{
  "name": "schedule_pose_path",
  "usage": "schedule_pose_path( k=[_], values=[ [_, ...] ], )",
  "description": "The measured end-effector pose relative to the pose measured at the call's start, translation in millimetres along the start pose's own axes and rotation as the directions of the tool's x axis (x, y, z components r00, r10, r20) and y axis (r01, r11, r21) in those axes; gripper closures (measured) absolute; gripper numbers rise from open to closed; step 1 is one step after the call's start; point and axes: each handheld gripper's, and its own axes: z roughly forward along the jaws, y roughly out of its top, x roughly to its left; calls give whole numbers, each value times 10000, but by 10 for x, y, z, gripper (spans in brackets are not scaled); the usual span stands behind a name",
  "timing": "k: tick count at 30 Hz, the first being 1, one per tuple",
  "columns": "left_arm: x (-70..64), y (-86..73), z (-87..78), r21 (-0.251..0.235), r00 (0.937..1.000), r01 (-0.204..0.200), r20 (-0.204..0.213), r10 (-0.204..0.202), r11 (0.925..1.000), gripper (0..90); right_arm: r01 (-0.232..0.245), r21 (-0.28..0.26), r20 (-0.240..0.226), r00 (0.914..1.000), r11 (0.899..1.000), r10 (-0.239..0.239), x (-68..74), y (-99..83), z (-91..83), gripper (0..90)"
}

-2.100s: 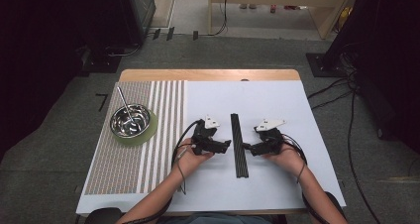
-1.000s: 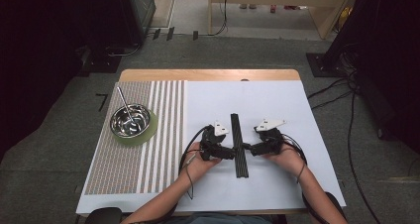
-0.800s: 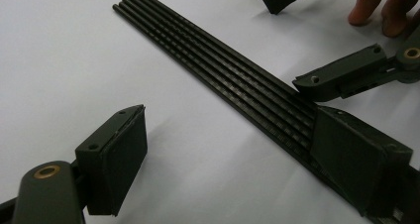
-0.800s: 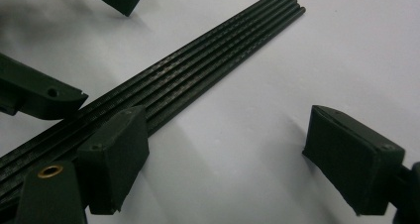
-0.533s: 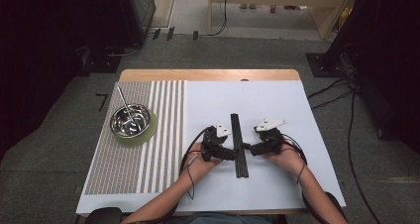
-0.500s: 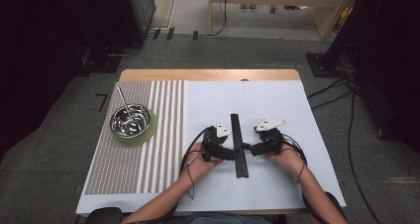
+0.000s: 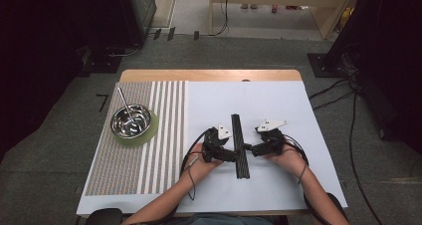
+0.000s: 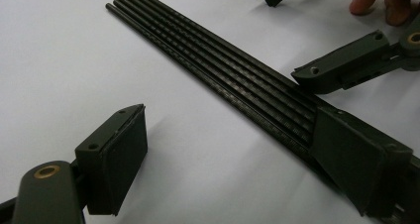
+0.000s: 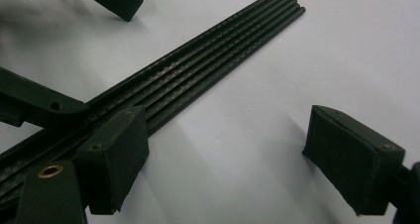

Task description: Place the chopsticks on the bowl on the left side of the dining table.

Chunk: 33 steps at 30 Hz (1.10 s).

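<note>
A: Where's the bundle of black rods (image 7: 240,145) rn?

B: Flat on the white sheet (image 7: 278,105), mid-table, right between your hands. Long axis runs straight away from you toward the far edge, near end by your wrists. Rods lie side by side, touching, far ends flush.

A: And your left gripper (image 7: 227,154)?

B: Jaws spread wide, nothing gripped. One pad sits on the rods' near part, the other on bare sheet.

A: Right gripper (image 7: 252,149)?

B: Same: released, one pad touching the rods, other well off to the side. Steel bowl (image 7: 131,121) w/ a stick sits apart on the striped mat (image 7: 149,150).
</note>
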Motion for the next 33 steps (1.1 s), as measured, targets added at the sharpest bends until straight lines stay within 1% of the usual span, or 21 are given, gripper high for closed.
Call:
schedule_pose_path(
  k=[10, 12, 16, 20, 22, 24, 25, 26, 29, 31, 33],
  values=[
    [-3, -7, -5, 45, 9999, -143, -48, 143, 9999, 157, 1, 1, 1, 10000, 10000, -1, 0, 0, 0, 168],
    [-8, -13, -10, 101, 9996, -281, -81, 282, 9996, 156, 3, 1, 2, 10000, 10000, -3, 0, 0, 0, 168],
    [1, -28, -26, 125, 9990, -452, -17, 452, 9989, 156, 3, 3, 2, 10000, 10000, -3, 1, 0, 0, 168],
    [-3, -31, -30, 168, 9984, -566, -62, 567, 9983, 163, 0, 4, 1, 10000, 10000, 0, 1, 0, 0, 168],
    [10, -29, -48, 160, 9982, -593, -34, 593, 9981, 205, -1, 3, 2, 10000, 10000, 1, 1, 0, 0, 168],
    [35, -27, -70, 104, 9987, -516, -46, 517, 9986, 304, -3, 0, 2, 10000, 10000, 3, 1, 0, 0, 168],
    [61, -28, -86, 88, 9985, -537, -50, 537, 9985, 378, -7, 0, -1, 10000, 10000, 7, 1, 0, 0, 168],
    [81, -30, -91, 49, 9987, -504, 9, 504, 9987, 421, -12, -2, -1, 10000, 10000, 12, 2, 0, 0, 168],
    [124, -29, -99, 27, 9993, -328, 165, 328, 9995, 471, -14, -3, -2, 10000, 10000, 14, 2, 0, 0, 168],
    [132, -17, -101, 96, 9996, -179, 232, 176, 9998, 462, -12, -5, -3, 10000, 10000, 12, 2, 0, 0, 168],
    [127, -11, -101, 163, 9994, -298, 164, 295, 9994, 466, -13, -4, -1, 10000, 10000, 13, 2, 0, 0, 168]
  ],
)
